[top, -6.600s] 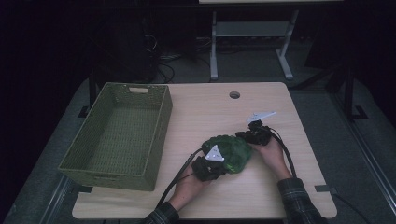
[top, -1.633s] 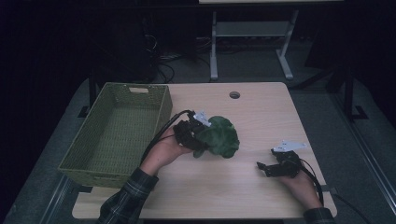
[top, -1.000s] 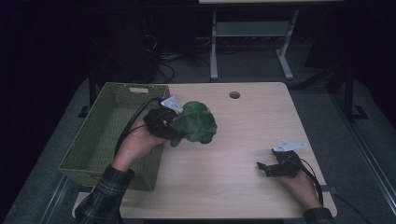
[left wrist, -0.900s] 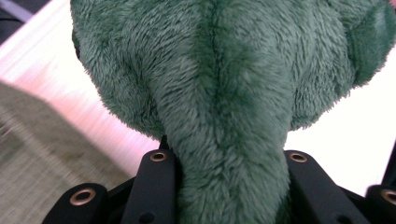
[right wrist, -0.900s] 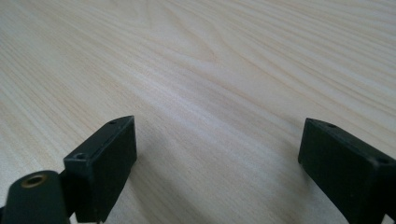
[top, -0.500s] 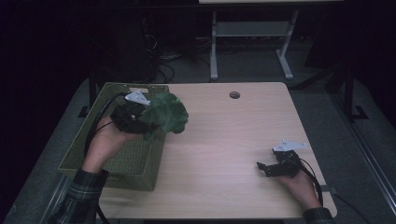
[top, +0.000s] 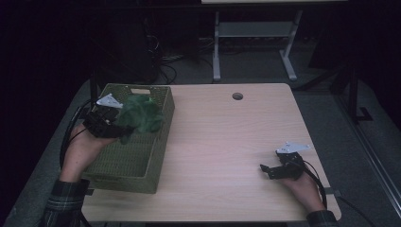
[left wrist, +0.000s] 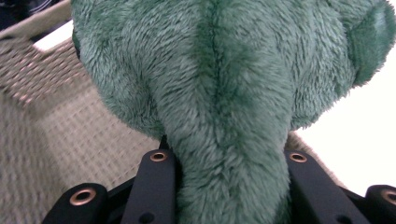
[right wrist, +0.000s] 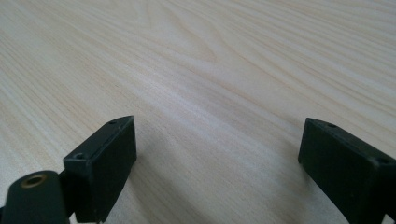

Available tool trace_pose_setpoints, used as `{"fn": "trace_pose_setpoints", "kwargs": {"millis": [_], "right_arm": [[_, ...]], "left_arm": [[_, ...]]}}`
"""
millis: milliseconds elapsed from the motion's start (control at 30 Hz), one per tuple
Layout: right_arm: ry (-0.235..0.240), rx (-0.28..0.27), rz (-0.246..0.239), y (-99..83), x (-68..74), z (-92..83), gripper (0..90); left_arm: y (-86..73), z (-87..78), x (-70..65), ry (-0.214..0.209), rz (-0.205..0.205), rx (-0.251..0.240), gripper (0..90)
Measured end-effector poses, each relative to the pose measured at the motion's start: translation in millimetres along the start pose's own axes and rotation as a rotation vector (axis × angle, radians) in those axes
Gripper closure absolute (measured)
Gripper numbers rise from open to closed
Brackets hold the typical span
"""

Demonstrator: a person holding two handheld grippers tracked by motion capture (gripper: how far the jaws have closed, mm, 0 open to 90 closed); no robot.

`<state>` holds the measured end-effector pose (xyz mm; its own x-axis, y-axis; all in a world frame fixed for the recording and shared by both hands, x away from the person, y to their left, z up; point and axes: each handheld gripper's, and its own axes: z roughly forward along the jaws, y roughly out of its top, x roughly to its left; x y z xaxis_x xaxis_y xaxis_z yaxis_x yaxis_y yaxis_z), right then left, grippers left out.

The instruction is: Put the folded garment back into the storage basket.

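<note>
Hanging over the green woven basket (top: 124, 156), the green plush toy (top: 140, 113) is pinched between the fingers (left wrist: 156, 177) of the left gripper (top: 116, 124), its bulk bulging just beyond their tips with basket weave beneath. The carry looks nearly done; next the jaws should spread so the toy drops inside the walls. Half a second earlier the toy hung nearer the basket's table-side rim. Well apart, the right gripper (top: 268, 169) rests on the table (top: 222, 137), fingers spread, nothing between them.
</note>
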<state>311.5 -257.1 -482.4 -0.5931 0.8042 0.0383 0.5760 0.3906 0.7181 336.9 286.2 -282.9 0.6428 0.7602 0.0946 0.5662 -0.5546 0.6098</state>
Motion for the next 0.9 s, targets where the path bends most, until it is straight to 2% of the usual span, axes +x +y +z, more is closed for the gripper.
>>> {"fn": "trace_pose_setpoints", "kwargs": {"millis": [233,433,467,567,667,900], "right_arm": [[0.0,0.0,0.0,0.0,0.0,0.0,10.8],[0.0,0.001,0.001,0.0,0.1,-0.1,10.8],[0.0,0.001,0.001,0.0,0.0,0.0,10.8],[0.0,0.001,0.001,0.0,0.0,0.0,10.8],[0.0,0.0,0.0,0.0,0.0,0.0,10.8],[-0.001,-0.001,-0.002,0.0,-0.2,0.0,10.8]], "left_arm": [[-14.4,1.9,10.3,0.034,-0.043,0.015,68.2],[-25.4,11.5,18.9,0.051,-0.073,0.041,68.1],[-28.9,16.9,20.8,0.053,-0.085,0.045,68.2],[-32.5,22.6,23.6,0.052,-0.085,0.06,68.2],[-40.8,36.8,29.7,0.063,-0.108,0.076,68.2],[-51.7,56.1,40.1,0.067,-0.127,0.104,68.2]]}}
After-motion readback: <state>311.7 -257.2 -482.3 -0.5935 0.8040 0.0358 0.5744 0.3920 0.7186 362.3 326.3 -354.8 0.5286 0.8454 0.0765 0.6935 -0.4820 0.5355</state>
